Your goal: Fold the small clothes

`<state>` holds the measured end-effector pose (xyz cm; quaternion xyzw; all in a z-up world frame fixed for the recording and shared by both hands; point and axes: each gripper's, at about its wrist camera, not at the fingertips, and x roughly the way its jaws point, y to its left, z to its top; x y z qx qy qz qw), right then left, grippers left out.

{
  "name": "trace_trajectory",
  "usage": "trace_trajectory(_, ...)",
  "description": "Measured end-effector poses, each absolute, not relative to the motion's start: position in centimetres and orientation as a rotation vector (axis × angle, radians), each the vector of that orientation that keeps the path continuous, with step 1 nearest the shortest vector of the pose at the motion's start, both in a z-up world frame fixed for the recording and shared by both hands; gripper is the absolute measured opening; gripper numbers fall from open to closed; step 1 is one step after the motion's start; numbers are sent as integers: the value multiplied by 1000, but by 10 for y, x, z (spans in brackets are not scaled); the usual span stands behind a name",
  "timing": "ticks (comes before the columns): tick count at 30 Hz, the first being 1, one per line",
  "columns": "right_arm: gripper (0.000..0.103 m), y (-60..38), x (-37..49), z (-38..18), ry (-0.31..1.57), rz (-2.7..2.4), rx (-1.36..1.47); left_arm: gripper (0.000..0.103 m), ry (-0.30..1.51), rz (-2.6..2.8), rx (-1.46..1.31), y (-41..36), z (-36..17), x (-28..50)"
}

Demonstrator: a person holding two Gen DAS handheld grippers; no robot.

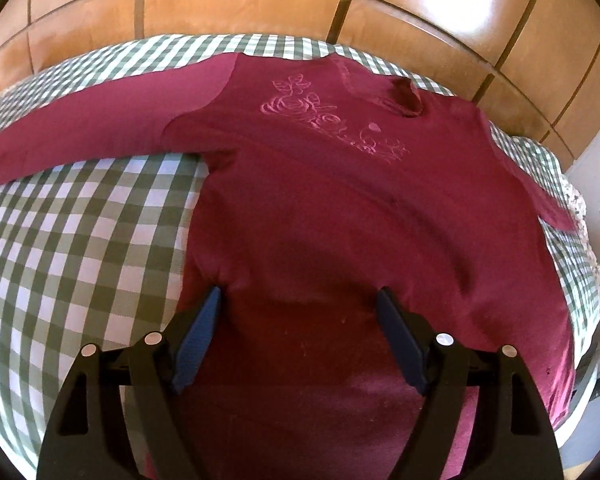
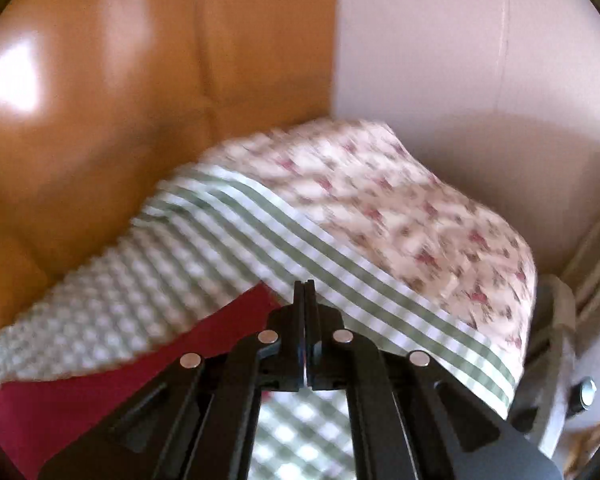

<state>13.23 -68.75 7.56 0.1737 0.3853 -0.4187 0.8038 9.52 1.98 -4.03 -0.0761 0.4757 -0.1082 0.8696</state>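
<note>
A maroon long-sleeved shirt (image 1: 320, 208) with a pink rose print lies spread face up on a green-and-white checked bed cover (image 1: 80, 240). One sleeve stretches out to the left. My left gripper (image 1: 300, 291) stands open over the shirt's lower part, its blue pads (image 1: 202, 336) wide apart with only flat cloth under them. The right wrist view is blurred. There my right gripper (image 2: 304, 285) is shut with nothing visible between its fingers. It is over the checked cover (image 2: 228, 232), just right of a maroon piece of the shirt (image 2: 100, 380).
A wooden panelled wardrobe (image 1: 300, 4) rises behind the bed. At the bed's right end a floral-print cloth (image 2: 400, 200) covers the corner, with a white wall (image 2: 460, 60) behind it. A grey metal fitting with a bolt (image 2: 568, 380) stands beside the bed edge.
</note>
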Motion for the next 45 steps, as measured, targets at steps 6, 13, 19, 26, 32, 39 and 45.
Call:
trace_trajectory(6, 38, -680, 99, 35, 868, -820, 522, 78, 986, -207, -223, 42, -23, 87)
trace_trajectory(13, 62, -566, 81, 23, 954, -342, 556, 78, 993, -158, -295, 87, -17, 57)
trace_trajectory(19, 62, -446, 45, 1, 1136, 32, 432, 66, 1063, -238, -358, 102, -31, 26)
trace_trajectory(26, 54, -387, -16, -8, 1240, 122, 285, 39, 1109, -354, -364, 95, -38, 1)
trace_trajectory(32, 8, -375, -32, 5, 1271, 144, 235, 2, 1033, -376, -352, 96, -15, -5)
trace_trajectory(39, 7, -382, -52, 62, 1143, 266, 240, 2, 986, -424, -326, 120, 19, -27)
trace_trajectory(45, 8, -368, -63, -5, 1352, 209, 193, 3, 1178, -343, -313, 120, -34, -31)
